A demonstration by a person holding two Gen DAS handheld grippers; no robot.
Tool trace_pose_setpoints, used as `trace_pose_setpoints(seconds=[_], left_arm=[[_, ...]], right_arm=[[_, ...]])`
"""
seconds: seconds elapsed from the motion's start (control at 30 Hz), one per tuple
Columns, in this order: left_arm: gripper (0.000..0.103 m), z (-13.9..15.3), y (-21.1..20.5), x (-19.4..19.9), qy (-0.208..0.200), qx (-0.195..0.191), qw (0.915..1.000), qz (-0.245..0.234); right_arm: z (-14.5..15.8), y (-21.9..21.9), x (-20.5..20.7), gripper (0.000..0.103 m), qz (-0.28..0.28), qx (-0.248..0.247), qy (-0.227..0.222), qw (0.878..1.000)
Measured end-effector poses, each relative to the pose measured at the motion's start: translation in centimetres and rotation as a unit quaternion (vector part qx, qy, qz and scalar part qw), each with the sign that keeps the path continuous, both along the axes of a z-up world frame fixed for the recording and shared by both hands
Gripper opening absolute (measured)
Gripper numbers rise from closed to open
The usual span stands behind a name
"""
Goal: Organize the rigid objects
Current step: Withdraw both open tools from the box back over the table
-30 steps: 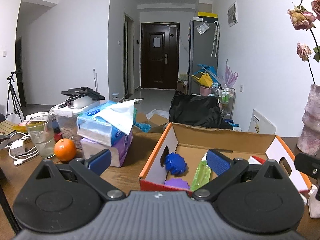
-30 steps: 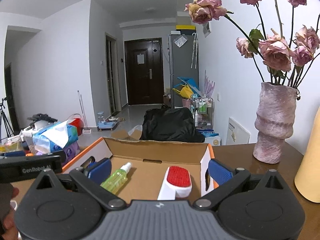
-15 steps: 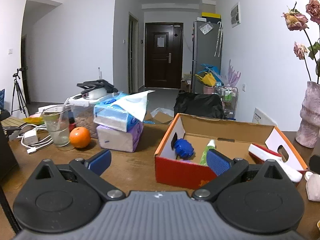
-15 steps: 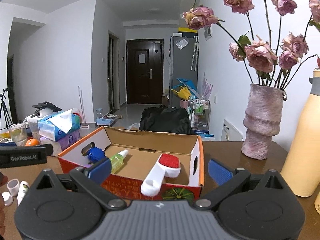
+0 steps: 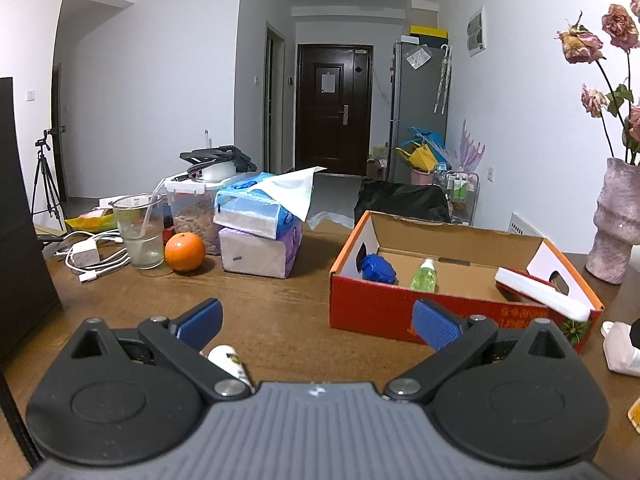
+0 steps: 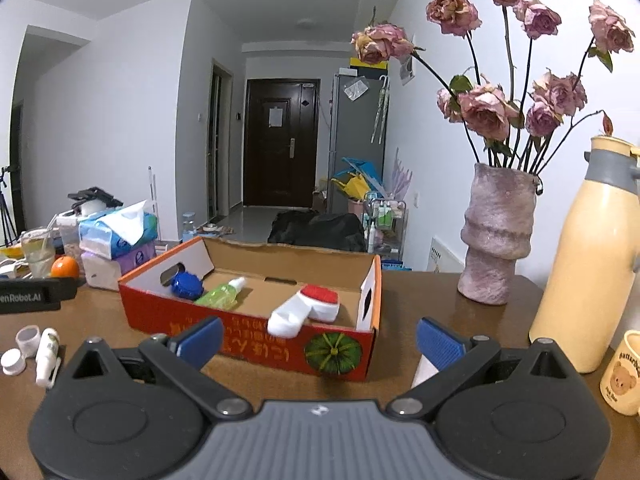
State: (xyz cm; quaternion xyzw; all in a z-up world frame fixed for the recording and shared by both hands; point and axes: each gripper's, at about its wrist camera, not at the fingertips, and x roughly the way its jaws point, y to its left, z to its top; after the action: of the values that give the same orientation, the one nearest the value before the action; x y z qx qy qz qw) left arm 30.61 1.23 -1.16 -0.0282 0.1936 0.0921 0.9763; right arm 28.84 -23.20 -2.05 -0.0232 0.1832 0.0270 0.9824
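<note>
Both hand-held grippers have drawn back from the cardboard box point(image 6: 248, 320), which now sits mid-frame on the counter point(image 5: 260, 320) holding a blue ball point(image 6: 187, 285), a green spray bottle point(image 6: 222, 295) and a red-and-white brush point(image 6: 306, 308). Left hand-held gripper point(image 5: 318, 322) and right hand-held gripper point(image 6: 320, 338) are spread wide, grasping nothing. A small white bottle point(image 6: 46, 354) lies at lower left of the right view.

A black bar point(image 6: 30, 295) at the right view's left edge reads "enRobot.AI". The bear mug point(image 6: 623, 372) shows lettering beginning "Butter". Orange characters on the red box point(image 6: 240, 330) are illegible.
</note>
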Motion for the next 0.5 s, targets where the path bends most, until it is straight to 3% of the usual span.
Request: trace_pose_setpoints(seconds=[0.5], left_arm=[[0.103,-0.8,0.2,-4.2,0.001,0.004,1.0,0.002]], right_arm=[[-2.0,-1.3,-3.6,0.103,-0.015,-0.011,0.015,1.0]])
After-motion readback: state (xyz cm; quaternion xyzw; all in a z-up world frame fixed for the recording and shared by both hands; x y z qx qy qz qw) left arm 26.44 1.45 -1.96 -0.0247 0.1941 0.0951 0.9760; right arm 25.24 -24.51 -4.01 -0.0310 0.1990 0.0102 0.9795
